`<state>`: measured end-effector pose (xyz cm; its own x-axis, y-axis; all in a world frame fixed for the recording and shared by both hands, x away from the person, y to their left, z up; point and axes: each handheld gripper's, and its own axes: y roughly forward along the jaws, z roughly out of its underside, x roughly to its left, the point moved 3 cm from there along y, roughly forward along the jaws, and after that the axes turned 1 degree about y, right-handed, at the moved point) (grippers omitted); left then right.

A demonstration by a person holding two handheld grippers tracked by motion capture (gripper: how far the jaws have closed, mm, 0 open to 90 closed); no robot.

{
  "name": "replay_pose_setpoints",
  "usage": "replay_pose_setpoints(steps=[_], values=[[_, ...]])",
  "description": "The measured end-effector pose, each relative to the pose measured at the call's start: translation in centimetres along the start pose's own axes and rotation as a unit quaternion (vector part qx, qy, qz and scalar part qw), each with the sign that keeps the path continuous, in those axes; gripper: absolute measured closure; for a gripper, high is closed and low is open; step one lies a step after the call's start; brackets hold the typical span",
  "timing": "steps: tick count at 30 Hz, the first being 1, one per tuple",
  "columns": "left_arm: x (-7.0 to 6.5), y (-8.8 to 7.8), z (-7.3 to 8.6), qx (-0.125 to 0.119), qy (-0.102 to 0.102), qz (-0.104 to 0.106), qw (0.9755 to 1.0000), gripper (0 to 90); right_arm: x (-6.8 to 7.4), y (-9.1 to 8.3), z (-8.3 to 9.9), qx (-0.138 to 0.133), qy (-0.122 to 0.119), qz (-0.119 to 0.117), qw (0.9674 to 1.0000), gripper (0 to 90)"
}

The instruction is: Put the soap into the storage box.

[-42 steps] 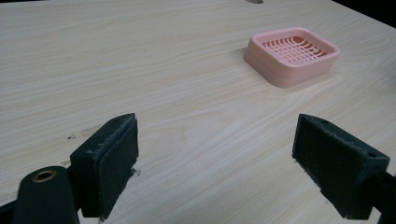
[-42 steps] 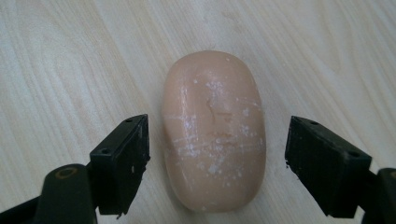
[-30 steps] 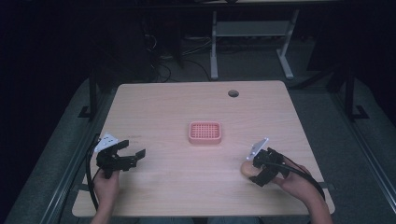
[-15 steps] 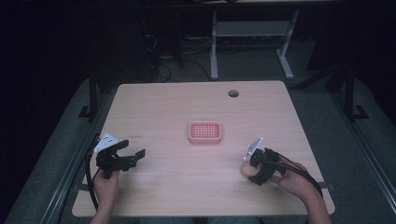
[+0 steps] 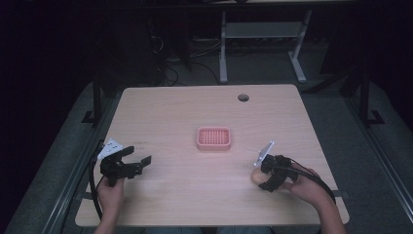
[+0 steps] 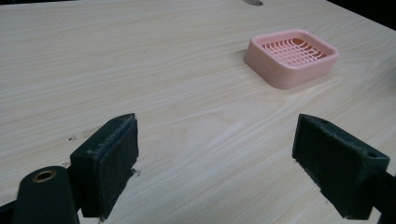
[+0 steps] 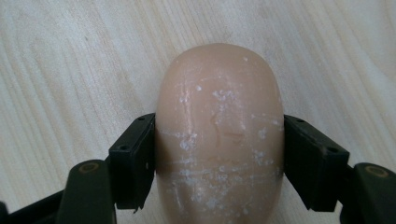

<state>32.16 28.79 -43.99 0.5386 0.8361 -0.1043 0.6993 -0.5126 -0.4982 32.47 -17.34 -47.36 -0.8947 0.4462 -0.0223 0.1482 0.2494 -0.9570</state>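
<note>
A light wooden table (image 5: pixel 195 112) is seen from above, with a round cable hole (image 5: pixel 243 97) near the far edge, toward the right corner. Roughly in the middle of the surface a pink soap dish (image 5: pixel 213 138) with a slotted grid top is sat flat, well apart from both grippers.

The right gripper (image 7: pixel 219 154) is held low near the right end of the near edge, and its jaws are clamped on a peach-coloured bar of soap (image 7: pixel 219 135). In the right gripper view both black pads are pressed right against the sides of the bar, which is rounded and speckled with whitish flecks and scuffs. From above, the soap (image 5: pixel 255 177) is spotted just to the left of the gripper body (image 5: pixel 266 180), right down at the surface; whether it's actually touching the wood can't be told. The hand (image 5: pixel 304 186) is wrapped around the back of the gripper.

The left gripper (image 5: pixel 139 163) is held near the left end of the near edge, pointed toward the middle. Its jaws are spread wide with nothing between them. In the left gripper view (image 6: pixel 219 158) just bare wood grain is seen between the pads, and the soap dish (image 6: pixel 292 57) is seen farther off, up and to the right.
</note>
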Motion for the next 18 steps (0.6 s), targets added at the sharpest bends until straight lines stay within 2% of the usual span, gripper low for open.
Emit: replay_pose_setpoints(steps=[6,11,13,18], values=[[-0.05,-0.01,-0.02,0.001,0.0,0.0,1.0,14.2,-0.1,0.02,0.01,0.0,0.002,-0.006,1.0,31.4],[0.03,-0.1,-0.03,0.001,0.003,-0.001,1.0,14.2,0.0,-0.03,-0.03,0.006,-0.007,-0.005,1.0,31.8],[0.03,-0.07,-0.02,-0.002,0.0,0.0,1.0,14.2,-0.03,-0.08,0.07,0.007,-0.003,-0.013,0.9999,31.8],[0.05,-0.06,-0.01,-0.001,0.001,0.0,1.0,14.2,-0.15,-0.61,0.28,-0.01,-0.001,-0.006,0.9999,31.9]])
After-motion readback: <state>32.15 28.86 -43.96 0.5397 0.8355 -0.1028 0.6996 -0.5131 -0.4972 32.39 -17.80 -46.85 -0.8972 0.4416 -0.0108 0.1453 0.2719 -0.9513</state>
